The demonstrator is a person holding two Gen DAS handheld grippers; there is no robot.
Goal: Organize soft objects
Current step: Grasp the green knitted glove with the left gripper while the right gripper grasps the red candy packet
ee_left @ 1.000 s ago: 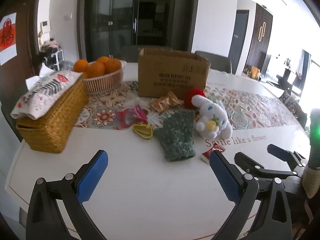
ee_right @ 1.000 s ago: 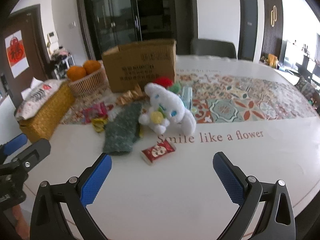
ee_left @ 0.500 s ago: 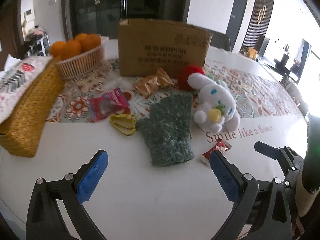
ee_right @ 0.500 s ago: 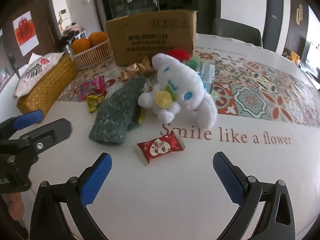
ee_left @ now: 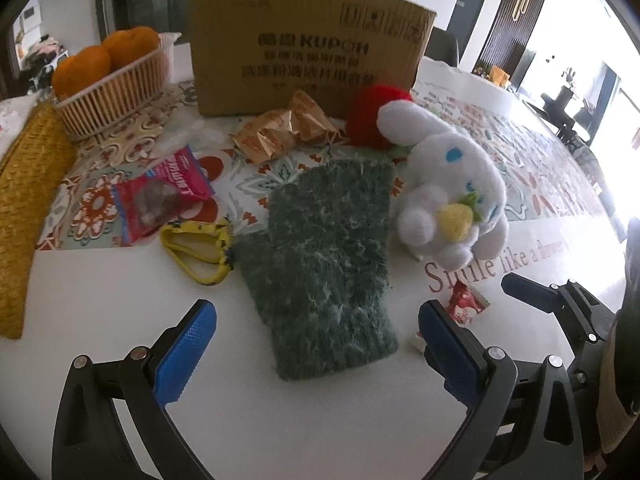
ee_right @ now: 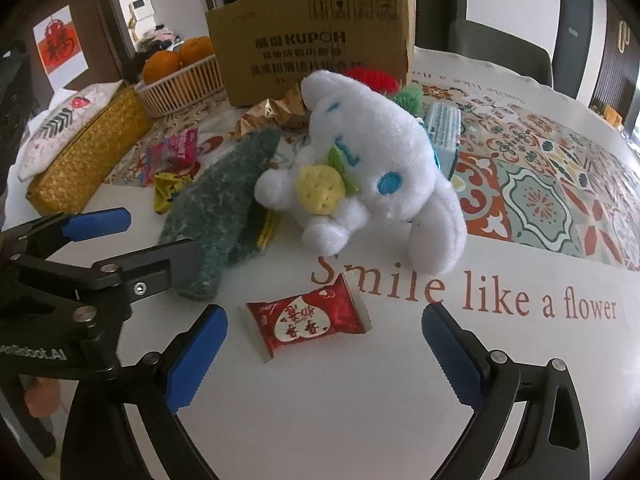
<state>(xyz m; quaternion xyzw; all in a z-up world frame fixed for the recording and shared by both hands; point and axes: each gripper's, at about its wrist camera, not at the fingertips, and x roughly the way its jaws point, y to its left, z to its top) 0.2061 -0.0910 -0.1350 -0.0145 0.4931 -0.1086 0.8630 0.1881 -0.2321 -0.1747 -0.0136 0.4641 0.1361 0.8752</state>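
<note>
Both tongs stand with their jaws spread wide and hold nothing. Left gripper [ee_left: 316,344] hangs low over the white table [ee_left: 320,420], its ribbed blue rubber pads [ee_left: 182,354] on black metal arms framing the near end of a green knitted mitten [ee_left: 328,272]. The mitten is fuzzy, flecked with white, and lies flat near the table's front edge, its cuff end toward the camera. Right gripper [ee_right: 324,354] frames a glossy red candy wrapper [ee_right: 308,322] with a white heart, lying flat on the bare table just before printed brown lettering.

Just beyond sits a white plush bunny [ee_right: 368,176], fluffy and rounded, with blue eyes and a yellow dimpled fruit at its chest; it touches the mitten's right side. Behind it lie a red fuzzy ball [ee_left: 374,114] and a green tuft [ee_right: 408,98]. Left of the mitten lie a crumpled yellow wrapper [ee_left: 200,250], a shiny pink snack bag [ee_left: 160,196] and creased gold foil packets [ee_left: 280,130] on a patterned tile-print runner [ee_right: 560,184]. Toward the far edge stands a corrugated cardboard box [ee_left: 308,52], with a ribbed basket [ee_left: 116,94] of oranges [ee_left: 128,46] and a woven yellow straw box [ee_left: 24,208] at the left.
</note>
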